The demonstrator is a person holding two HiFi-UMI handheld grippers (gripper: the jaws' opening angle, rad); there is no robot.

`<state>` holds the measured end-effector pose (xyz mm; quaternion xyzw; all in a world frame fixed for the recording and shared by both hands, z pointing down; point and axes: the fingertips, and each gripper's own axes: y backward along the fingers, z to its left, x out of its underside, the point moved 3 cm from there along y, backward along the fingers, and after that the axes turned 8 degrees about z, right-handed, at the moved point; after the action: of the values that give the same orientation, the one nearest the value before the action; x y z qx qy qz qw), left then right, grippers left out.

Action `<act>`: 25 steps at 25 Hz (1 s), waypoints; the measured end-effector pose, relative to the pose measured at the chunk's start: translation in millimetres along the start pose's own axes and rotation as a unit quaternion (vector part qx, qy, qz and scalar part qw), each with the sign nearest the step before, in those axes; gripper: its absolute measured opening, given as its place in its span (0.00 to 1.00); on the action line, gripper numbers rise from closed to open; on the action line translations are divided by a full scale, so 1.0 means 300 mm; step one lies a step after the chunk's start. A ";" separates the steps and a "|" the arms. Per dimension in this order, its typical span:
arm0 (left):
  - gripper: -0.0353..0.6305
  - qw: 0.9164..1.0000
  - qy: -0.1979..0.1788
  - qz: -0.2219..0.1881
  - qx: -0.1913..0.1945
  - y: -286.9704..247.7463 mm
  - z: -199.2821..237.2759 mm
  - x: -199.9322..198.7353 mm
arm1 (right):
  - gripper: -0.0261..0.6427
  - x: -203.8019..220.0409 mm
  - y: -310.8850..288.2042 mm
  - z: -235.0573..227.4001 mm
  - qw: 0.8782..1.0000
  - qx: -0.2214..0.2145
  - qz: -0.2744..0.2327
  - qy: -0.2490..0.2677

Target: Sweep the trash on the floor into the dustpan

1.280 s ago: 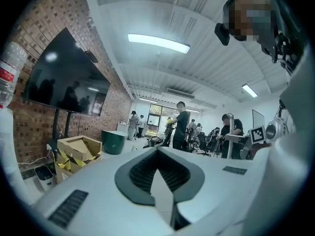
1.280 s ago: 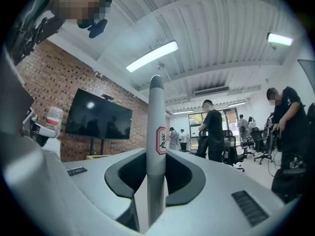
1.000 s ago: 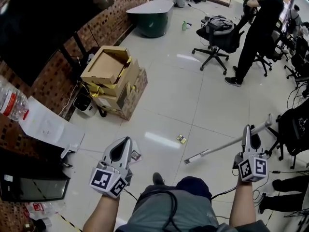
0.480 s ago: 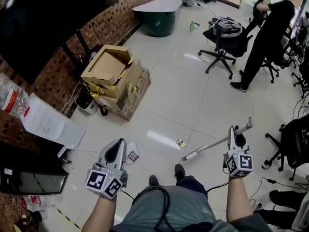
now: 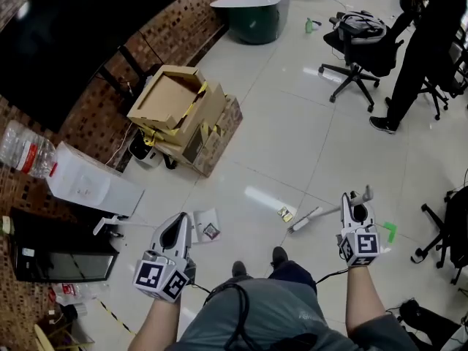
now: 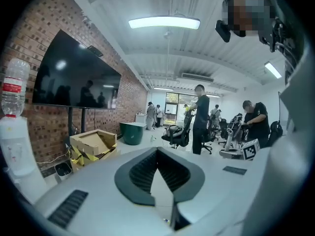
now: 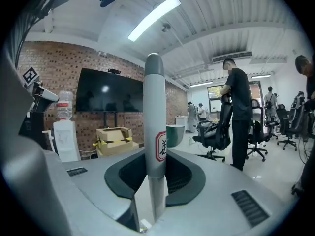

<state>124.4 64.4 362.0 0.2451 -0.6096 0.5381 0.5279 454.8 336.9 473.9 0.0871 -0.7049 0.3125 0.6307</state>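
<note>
Head view has my right gripper (image 5: 356,212) clamped on the broom handle (image 5: 322,213), which slants down-left to the floor (image 5: 292,145). Its low end lies just beside a small scrap (image 5: 285,214); whether they touch is too small to tell, and I cannot make out bristles. My left gripper (image 5: 178,225) has its jaws together at the tips, holding nothing. A paper (image 5: 208,230) lies on the tiles just beside it. A green thing (image 5: 389,231) peeks past my right gripper, mostly hidden; I cannot tell what it is.
</note>
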 end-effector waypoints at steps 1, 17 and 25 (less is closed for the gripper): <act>0.08 1.000 0.003 0.005 -0.005 -0.030 -0.008 0.010 | 0.17 0.016 -0.023 -0.017 1.000 -0.006 0.004 0.002; 0.08 0.994 0.081 0.053 -0.059 -0.297 0.069 0.218 | 0.17 0.198 -0.314 -0.112 0.994 -0.063 0.067 0.056; 0.08 0.992 0.084 0.066 -0.061 -0.344 0.090 0.297 | 0.17 0.301 -0.388 -0.057 0.988 -0.098 0.077 0.090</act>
<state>174.9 32.6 487.5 0.1260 -0.6096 0.5526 0.5542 512.3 278.8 597.7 -0.0582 -0.6768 0.2962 0.6715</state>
